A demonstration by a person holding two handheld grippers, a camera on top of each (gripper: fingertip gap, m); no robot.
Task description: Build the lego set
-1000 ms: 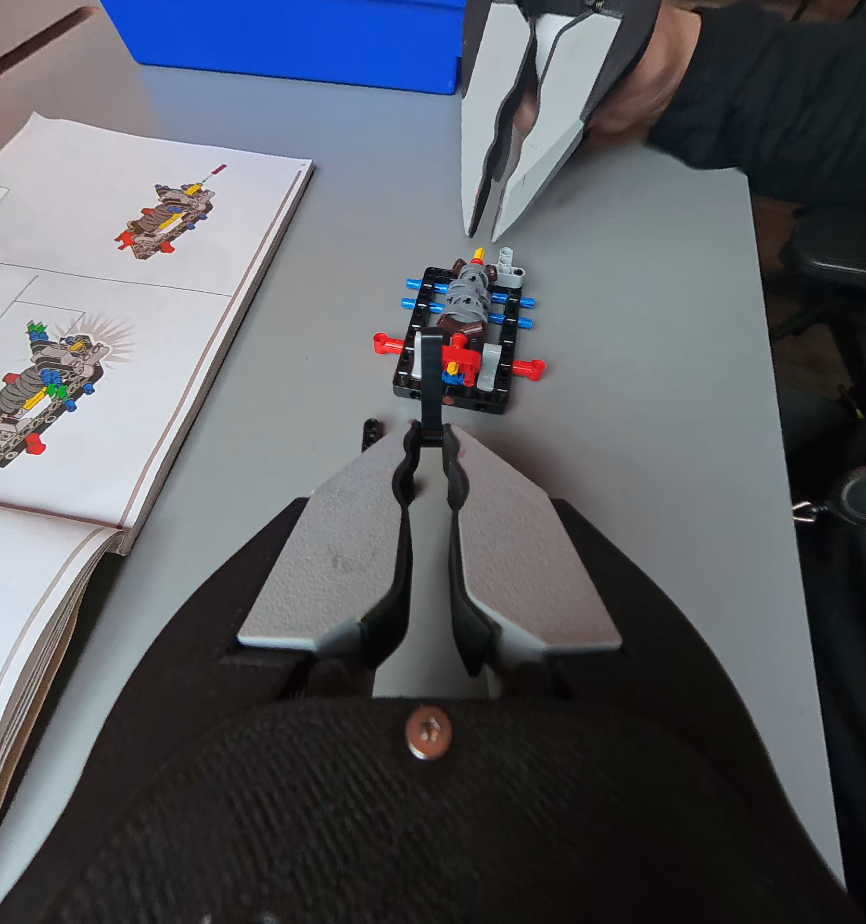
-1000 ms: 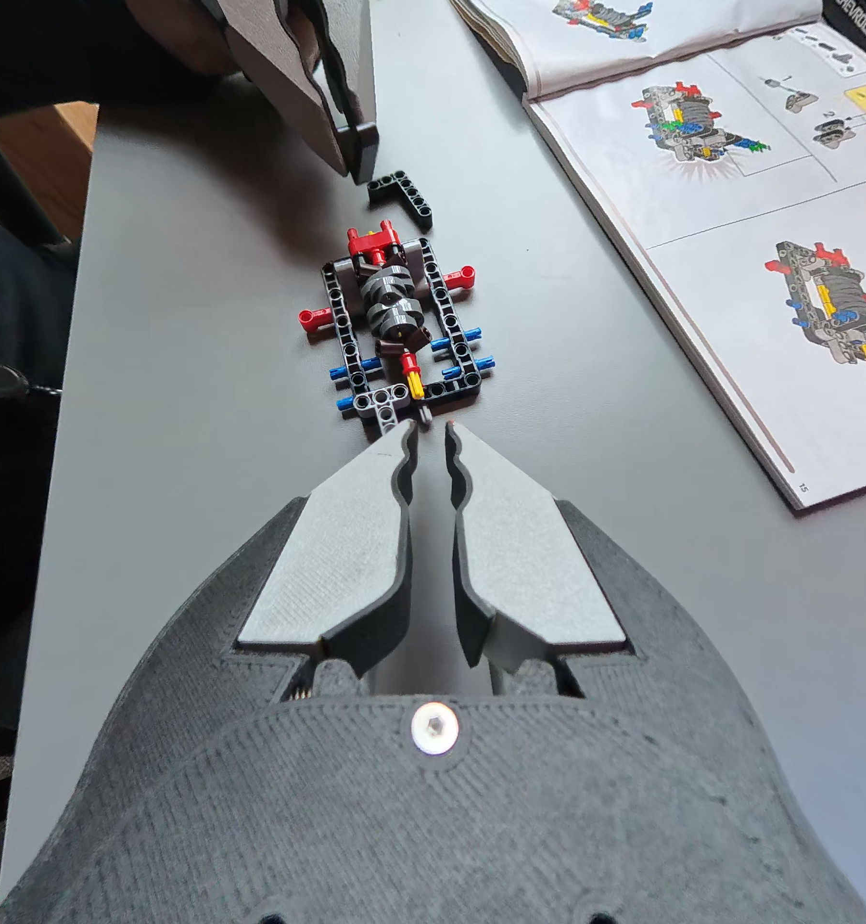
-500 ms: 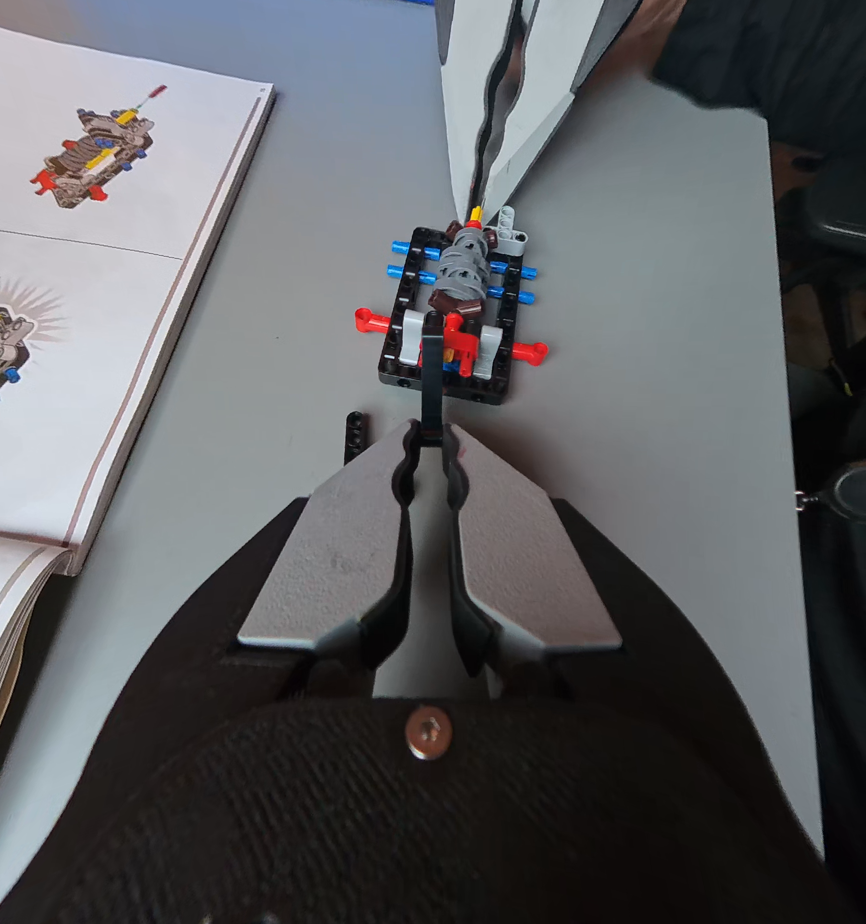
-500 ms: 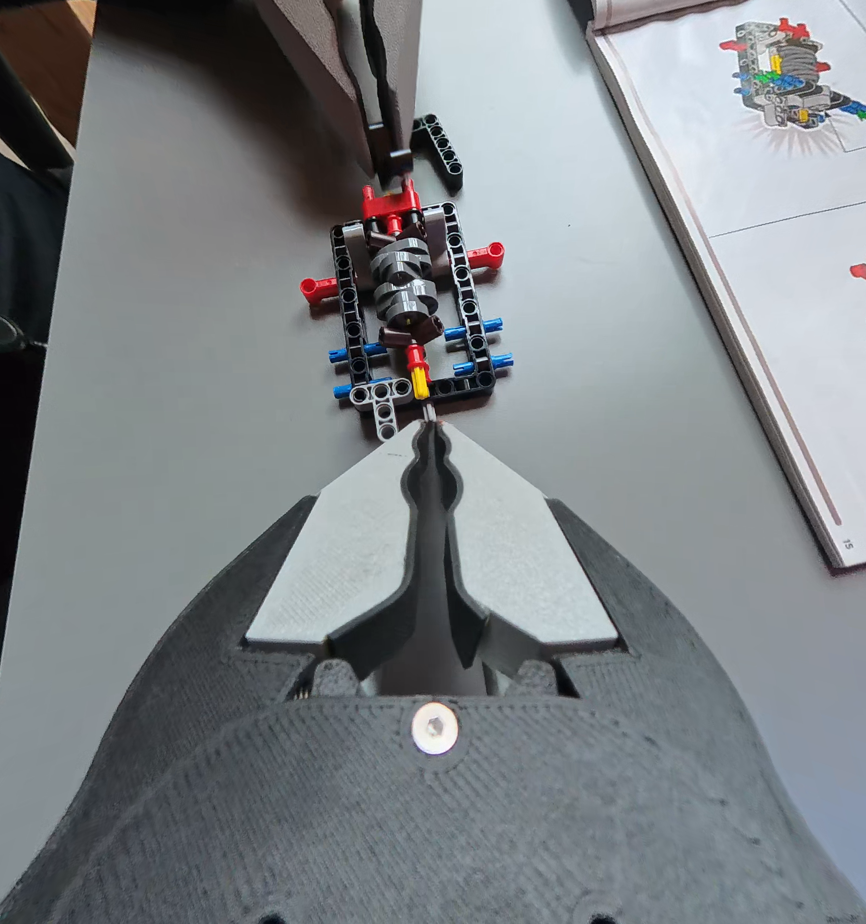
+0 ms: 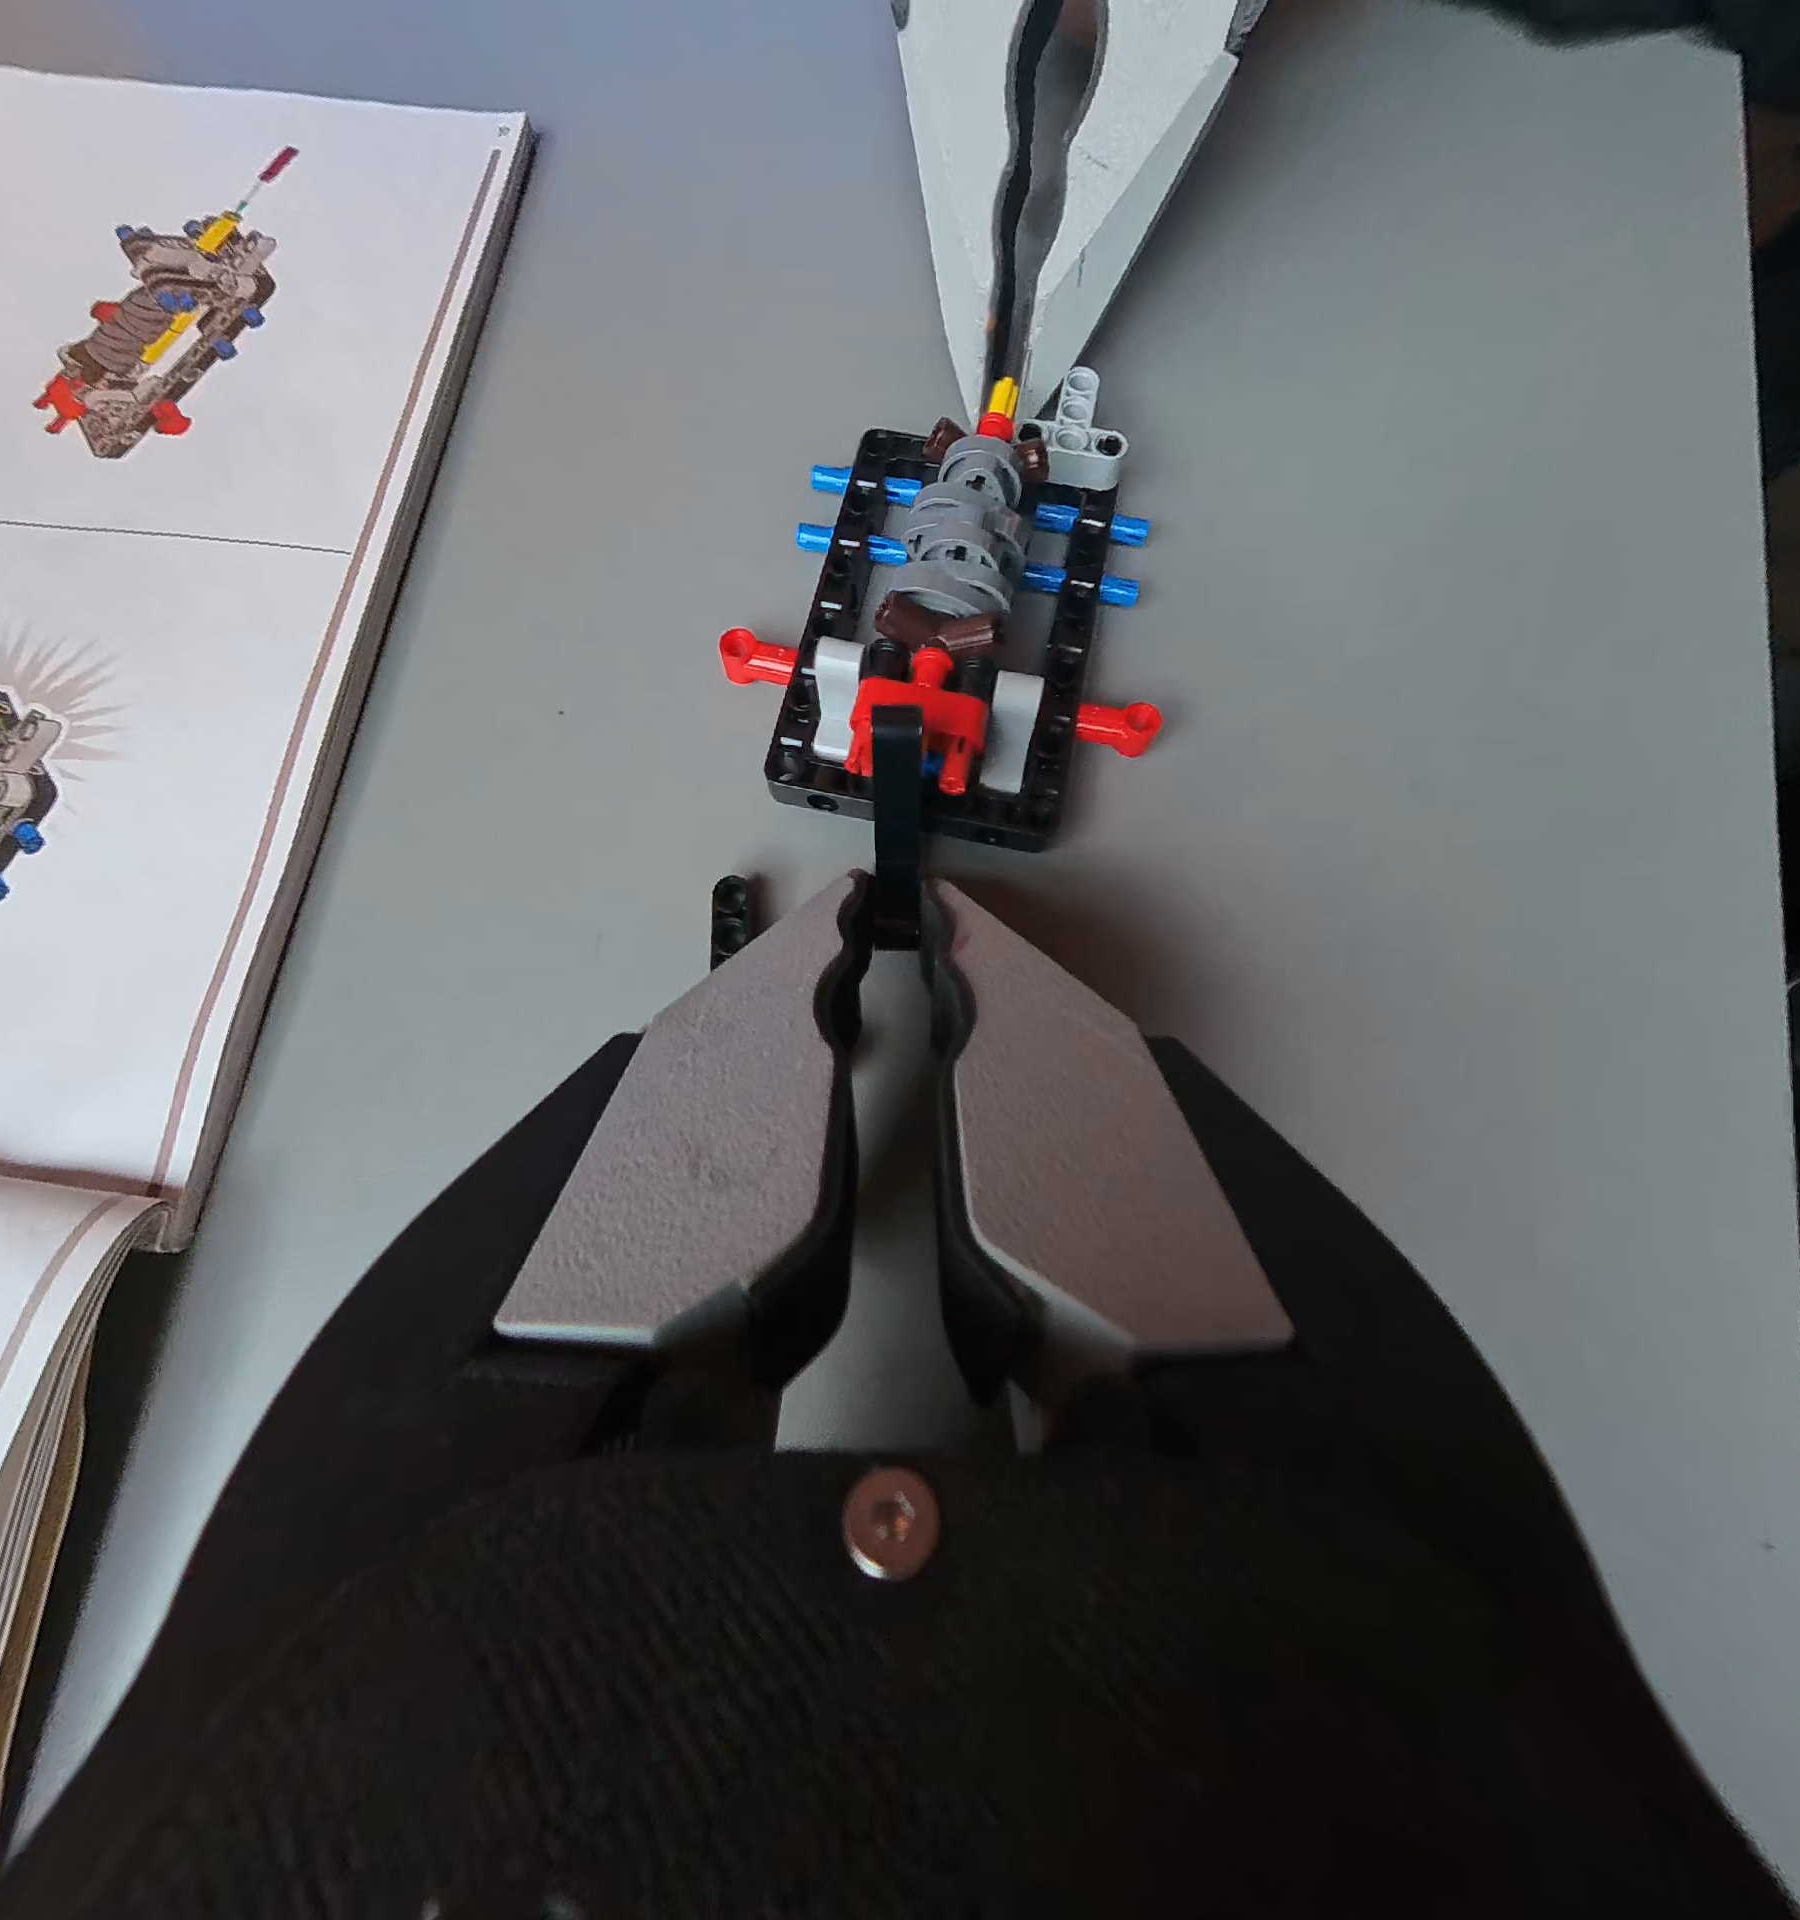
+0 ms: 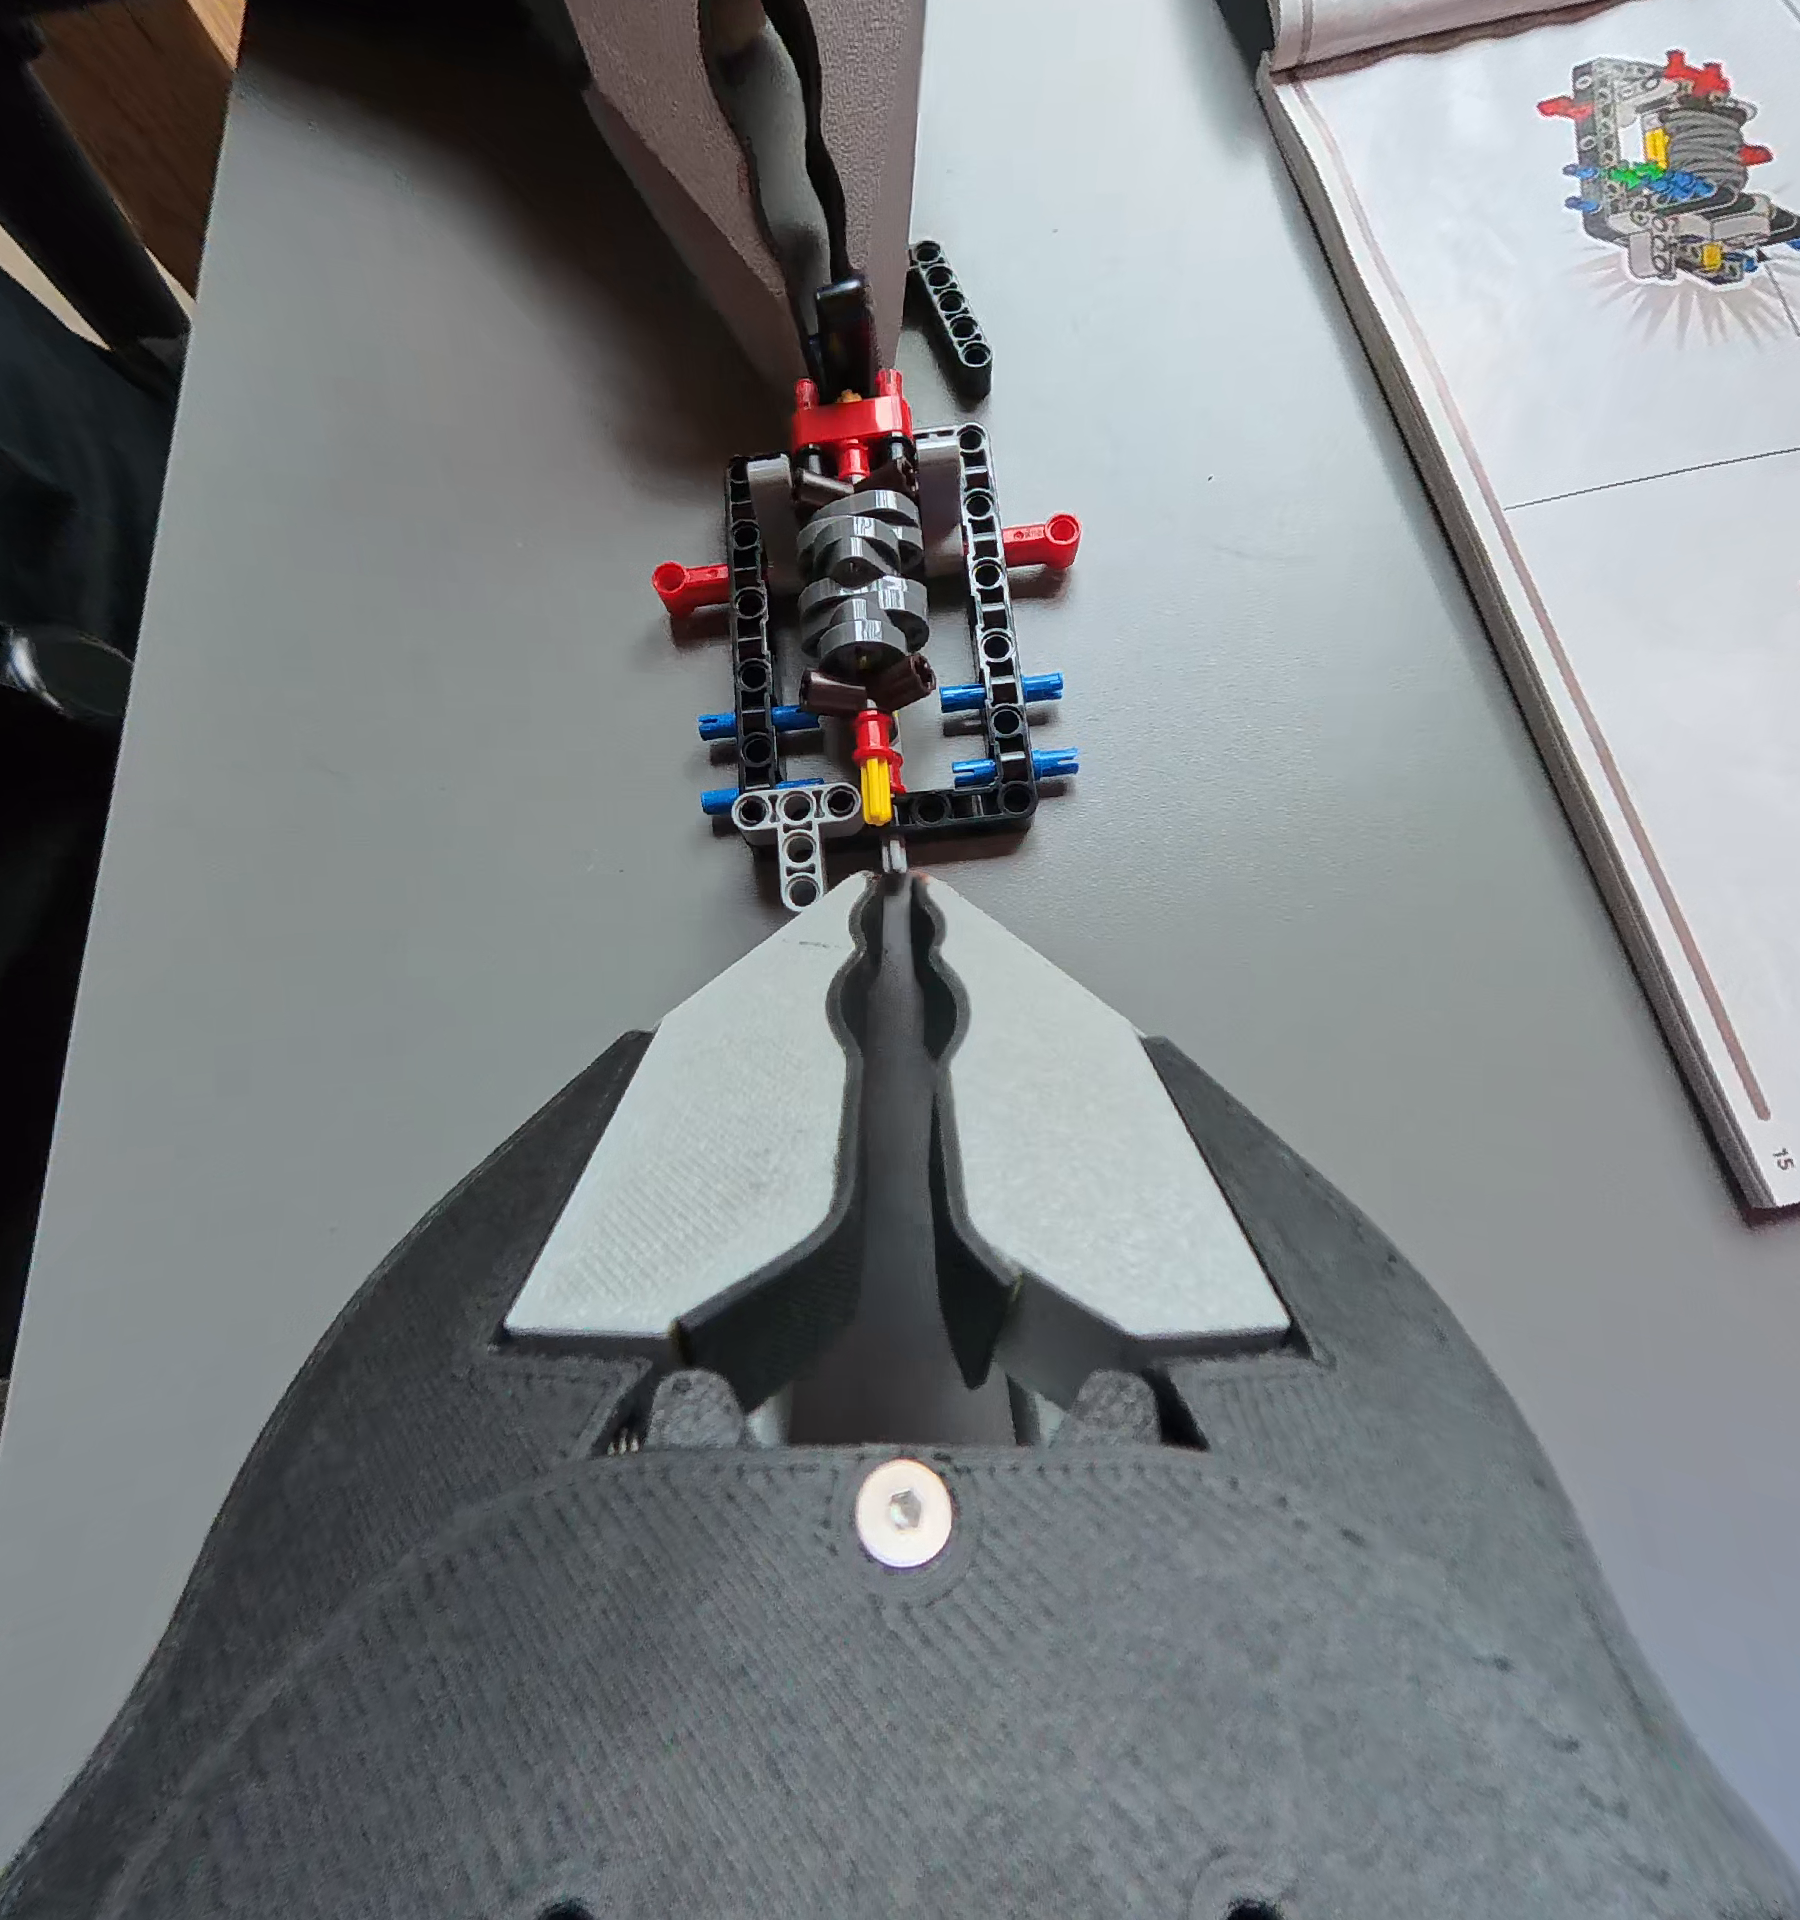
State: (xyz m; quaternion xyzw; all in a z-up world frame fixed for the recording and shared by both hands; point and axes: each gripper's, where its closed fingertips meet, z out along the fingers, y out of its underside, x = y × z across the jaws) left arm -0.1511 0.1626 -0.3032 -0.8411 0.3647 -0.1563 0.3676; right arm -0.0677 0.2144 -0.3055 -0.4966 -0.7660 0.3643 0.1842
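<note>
Both grippers have closed in on the model since a second ago: the right gripper [image 6: 891,881], whose jaws stood parted then, is now pinched tight on a thin grey axle [image 6: 892,854] sticking out of the near end of the model, and the left gripper [image 5: 896,906] has carried its piece from short of the frame to the red end. That piece is a slim black plastic beam [image 5: 896,790], clenched edge-on between the left jaws and reaching forward along the fingers until its tip meets the red cross-shaped connector [image 5: 917,717]. The task's thing, a black rectangular Lego Technic frame [image 5: 937,634] with a grey ribbed cylinder on its spine, blue pins and red pins out of its sides, lies flat on the grey table [image 5: 1395,727] straight between the two grippers. Its long axis runs along the line joining them, red end toward the left gripper, yellow-tipped axle end [image 6: 877,790] toward the right. So the beam is already lined up with that axis, and I judge the coming push runs straight along it, with the right gripper bracing the far end. Another black holed beam [image 6: 953,317] lies loose beside the left fingers, and an open white instruction booklet [image 5: 200,623] sits off to the left gripper's left side.
</note>
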